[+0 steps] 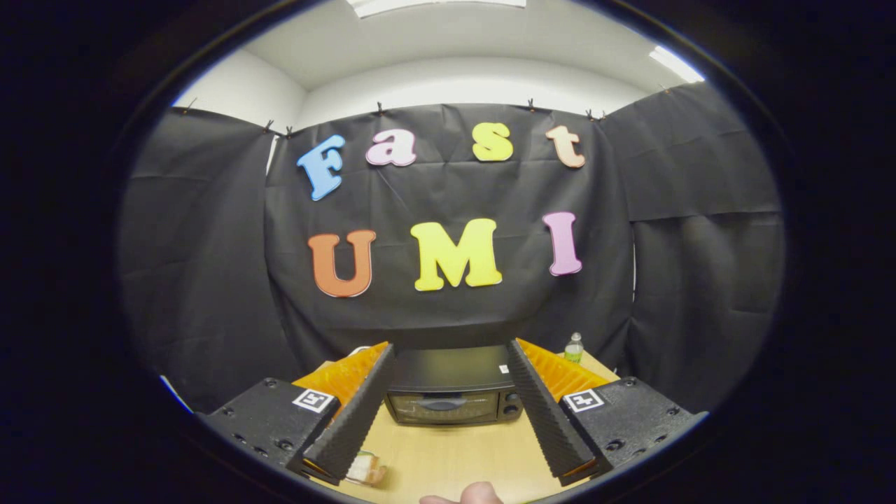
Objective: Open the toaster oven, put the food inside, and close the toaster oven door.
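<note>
I am holding the hand-held gripper (448, 406) wide open and empty; the toaster oven (453, 392) is sitting straight ahead, far across the tabletop (455, 455), door closed, facing me.

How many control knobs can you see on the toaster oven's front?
2 knobs, stacked at the right end of the toaster oven front: upper, lower. The open claw's right finger may hide more.

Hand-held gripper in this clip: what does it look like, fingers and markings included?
The hand-held gripper has two long fingers with black ribbed pads on their inner faces and orange ridged backs. Each finger is mounted on a black block with visible screws, and each block carries a small square black-and-white marker. No cables can be seen. A bare fingertip shows below the fingers; no sleeve is visible.
</note>
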The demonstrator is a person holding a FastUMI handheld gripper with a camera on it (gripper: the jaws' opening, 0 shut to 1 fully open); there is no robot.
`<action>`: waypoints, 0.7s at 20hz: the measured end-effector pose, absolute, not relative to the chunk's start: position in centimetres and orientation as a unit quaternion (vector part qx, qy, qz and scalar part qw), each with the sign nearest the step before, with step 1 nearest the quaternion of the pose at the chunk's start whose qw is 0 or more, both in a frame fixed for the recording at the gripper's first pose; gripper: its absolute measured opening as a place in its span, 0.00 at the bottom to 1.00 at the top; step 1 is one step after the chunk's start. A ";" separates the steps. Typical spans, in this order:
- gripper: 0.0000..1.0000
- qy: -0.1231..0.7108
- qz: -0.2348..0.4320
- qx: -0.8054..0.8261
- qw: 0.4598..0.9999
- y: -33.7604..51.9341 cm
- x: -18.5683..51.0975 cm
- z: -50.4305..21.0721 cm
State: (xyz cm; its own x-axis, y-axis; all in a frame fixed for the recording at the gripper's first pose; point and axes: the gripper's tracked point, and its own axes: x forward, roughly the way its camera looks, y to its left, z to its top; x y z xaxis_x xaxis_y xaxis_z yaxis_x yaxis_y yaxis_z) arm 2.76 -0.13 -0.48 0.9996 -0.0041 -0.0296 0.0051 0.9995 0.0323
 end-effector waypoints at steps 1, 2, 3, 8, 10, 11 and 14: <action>1.00 0.018 -0.001 0.018 1.000 0.0 3.0 -0.7; 1.00 0.022 0.002 0.019 1.000 0.2 3.4 -1.0; 1.00 0.026 0.004 0.020 0.999 0.3 3.8 -1.2; 1.00 0.046 0.006 0.008 0.999 0.3 7.4 -4.0; 1.00 0.057 0.006 0.002 0.998 0.2 9.7 -5.9; 1.00 0.062 0.009 0.000 0.998 0.3 11.0 -6.8; 1.00 0.080 0.014 -0.004 0.997 0.3 15.3 -10.0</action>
